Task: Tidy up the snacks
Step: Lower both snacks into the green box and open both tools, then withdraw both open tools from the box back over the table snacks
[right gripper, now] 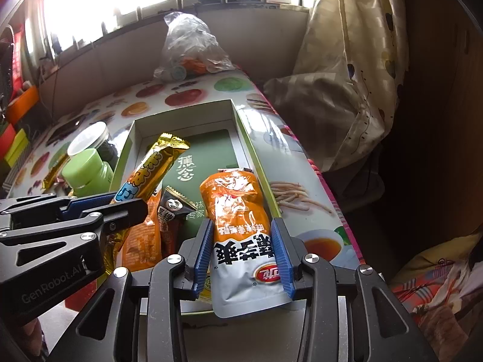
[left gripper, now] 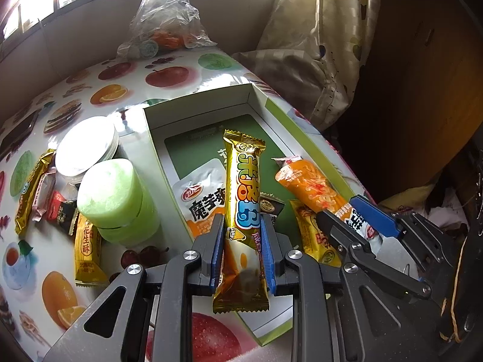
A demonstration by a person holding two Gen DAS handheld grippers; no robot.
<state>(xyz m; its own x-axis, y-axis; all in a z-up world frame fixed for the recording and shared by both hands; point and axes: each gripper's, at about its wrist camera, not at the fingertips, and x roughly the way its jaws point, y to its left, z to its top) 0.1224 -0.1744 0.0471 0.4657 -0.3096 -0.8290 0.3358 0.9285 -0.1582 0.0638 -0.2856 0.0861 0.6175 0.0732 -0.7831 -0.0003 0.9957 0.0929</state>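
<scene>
Your left gripper (left gripper: pixel 241 241) clamps the gold bar (left gripper: pixel 243 199) over the box (left gripper: pixel 211 102). Your right gripper (right gripper: pixel 244 253) grasps the orange pouch (right gripper: pixel 241 226).

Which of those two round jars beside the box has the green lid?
The nearer jar, closest to the fingers: pale green lid and green body. The jar behind it has a flat white lid and dark contents.
</scene>
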